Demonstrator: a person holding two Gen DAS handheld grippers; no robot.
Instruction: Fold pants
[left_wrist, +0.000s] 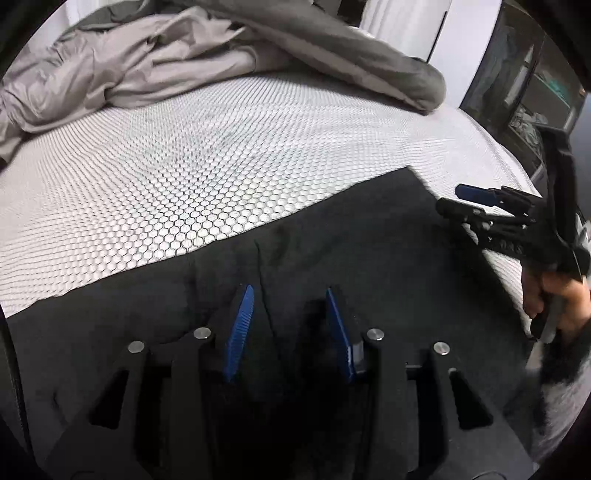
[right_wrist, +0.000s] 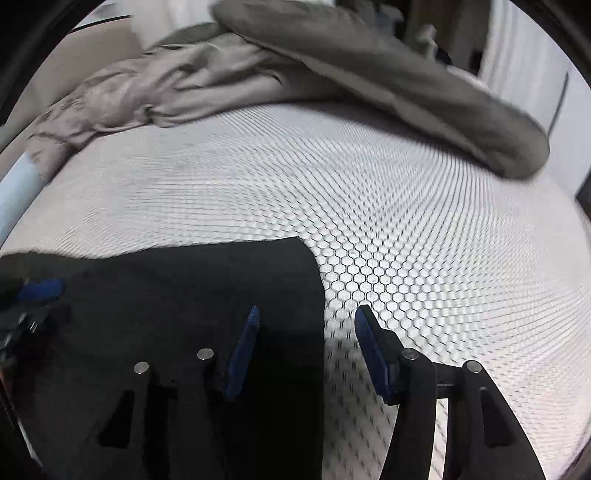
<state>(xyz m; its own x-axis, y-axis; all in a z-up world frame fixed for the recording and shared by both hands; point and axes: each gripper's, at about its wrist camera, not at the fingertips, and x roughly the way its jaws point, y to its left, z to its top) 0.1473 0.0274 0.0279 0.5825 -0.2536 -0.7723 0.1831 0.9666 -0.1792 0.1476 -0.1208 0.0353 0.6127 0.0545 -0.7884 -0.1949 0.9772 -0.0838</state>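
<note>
Black pants (left_wrist: 332, 240) lie flat on the bed, and their straight far edge ends in a square corner (right_wrist: 303, 245). My left gripper (left_wrist: 289, 290) hovers over the dark cloth with its blue pads apart. A crease runs beneath the gap, and nothing is pinched. My right gripper (right_wrist: 307, 309) is open too. Its left finger is over the pants (right_wrist: 184, 288) and its right finger over bare mattress, so it straddles the cloth's right edge. The left wrist view shows the right gripper (left_wrist: 448, 197) at the pants' right side, held by a hand (left_wrist: 554, 302). The left gripper's blue pad (right_wrist: 40, 290) shows at the far left.
The mattress cover (left_wrist: 166, 177) is white with a hexagon pattern and stretches beyond the pants. A crumpled grey duvet (left_wrist: 166, 62) is heaped along the far side (right_wrist: 369, 74). Dark shelving (left_wrist: 532, 85) stands past the bed's right edge.
</note>
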